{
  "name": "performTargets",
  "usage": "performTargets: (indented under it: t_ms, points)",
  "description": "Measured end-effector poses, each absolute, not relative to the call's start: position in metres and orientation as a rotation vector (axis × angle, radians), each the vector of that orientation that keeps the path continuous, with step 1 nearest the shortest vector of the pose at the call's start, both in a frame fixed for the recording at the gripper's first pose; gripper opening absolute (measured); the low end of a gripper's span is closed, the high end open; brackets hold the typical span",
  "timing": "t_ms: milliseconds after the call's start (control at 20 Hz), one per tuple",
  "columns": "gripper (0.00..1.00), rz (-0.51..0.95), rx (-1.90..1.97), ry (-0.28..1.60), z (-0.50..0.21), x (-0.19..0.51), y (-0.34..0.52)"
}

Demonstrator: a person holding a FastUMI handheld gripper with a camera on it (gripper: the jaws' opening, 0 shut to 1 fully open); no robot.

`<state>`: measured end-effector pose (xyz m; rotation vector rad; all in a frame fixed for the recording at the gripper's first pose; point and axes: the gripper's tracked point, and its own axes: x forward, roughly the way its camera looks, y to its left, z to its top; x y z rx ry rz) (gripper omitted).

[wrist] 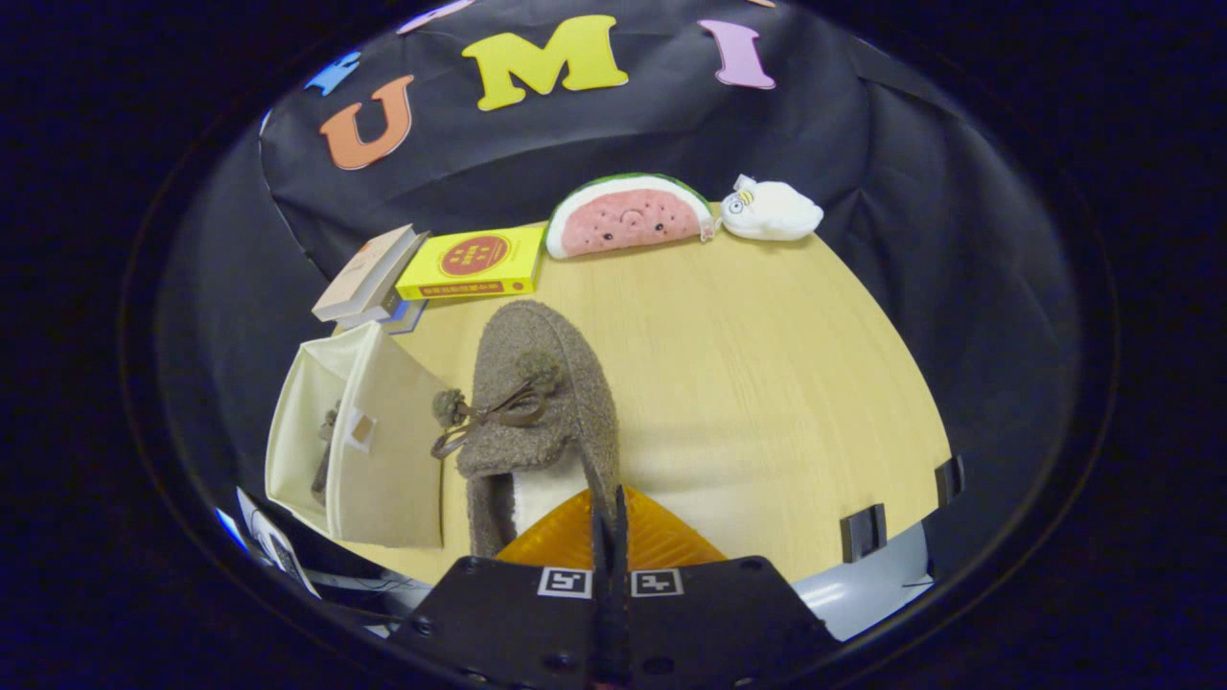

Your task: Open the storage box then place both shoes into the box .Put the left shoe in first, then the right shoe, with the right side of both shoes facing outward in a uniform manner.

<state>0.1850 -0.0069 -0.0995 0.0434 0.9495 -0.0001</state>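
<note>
**Wooden table, black cloth booth**

Pale wood table [767, 364] against a black cloth wall; books [422, 268] and plush toys [628, 216] line its back. The gripper [610, 522] pinches the fuzzy shoe's [537, 393] side wall, beside the open storage box [355, 441].

The gripper view rides on the gripper [610, 522], looking forward and down. It sits close over the table [767, 383], facing its far edge.

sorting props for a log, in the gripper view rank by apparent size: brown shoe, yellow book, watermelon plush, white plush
1. brown shoe, pinched at its rim by the shut fingers; closeness enlarges it
2. watermelon plush and yellow book: look alike, not ranked
3. white plush
</note>
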Motion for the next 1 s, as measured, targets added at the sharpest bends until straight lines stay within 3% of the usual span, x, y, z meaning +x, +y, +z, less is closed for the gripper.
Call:
performTargets:
  t_ms: [500, 1000]
  points:
    - [0.0, 0.085, 0.076, 0.85, -0.044, 0.176, 0.1]
    - [0.0, 0.177, 0.096, 0.863, -0.073, 0.198, 0.216]
